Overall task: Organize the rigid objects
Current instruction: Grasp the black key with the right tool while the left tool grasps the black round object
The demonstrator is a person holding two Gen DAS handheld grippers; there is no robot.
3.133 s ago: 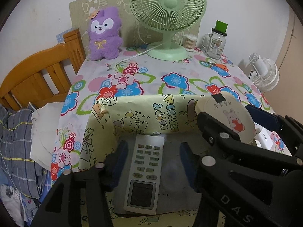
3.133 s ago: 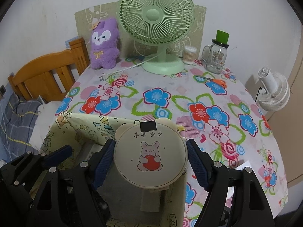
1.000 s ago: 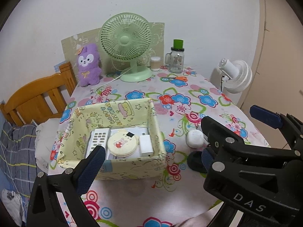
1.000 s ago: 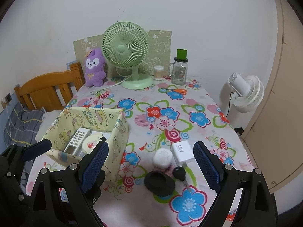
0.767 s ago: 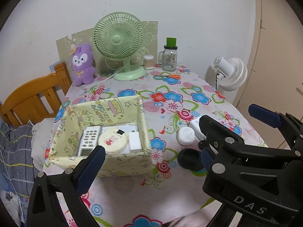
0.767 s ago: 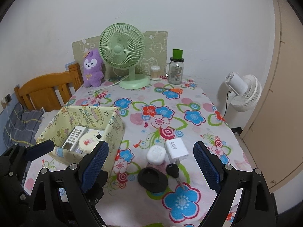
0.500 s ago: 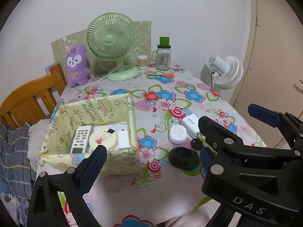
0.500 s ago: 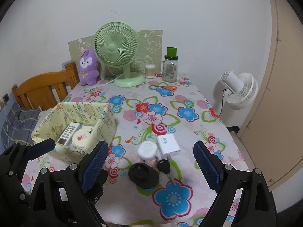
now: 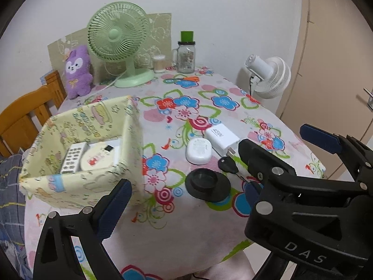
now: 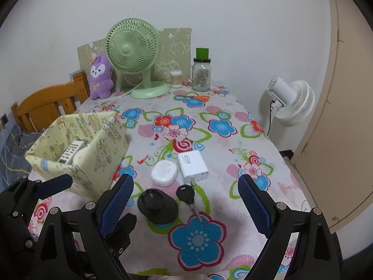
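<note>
We hold both grippers above the worktop (image 10: 268, 140). The left gripper (image 9: 186, 193) has wide jaws, just closing slightly, with nothing between them. The right gripper (image 10: 185, 200) has wide, empty jaws. The black round base (image 10: 157, 206), key (image 10: 186, 194), white case (image 10: 164, 172) and white charger (image 10: 192, 163) lie clustered beside the yellow box (image 10: 102, 149), which contains a remote control (image 9: 73, 157).

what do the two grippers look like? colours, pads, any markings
Both look the same build: black plastic frames with silver screw heads and blue textured pads on the fingers. The right gripper shows a fine grid texture on its pads. It also appears in the left wrist view, lettered "DAS" in grey. The left gripper shows no lettering. No cables visible.
</note>
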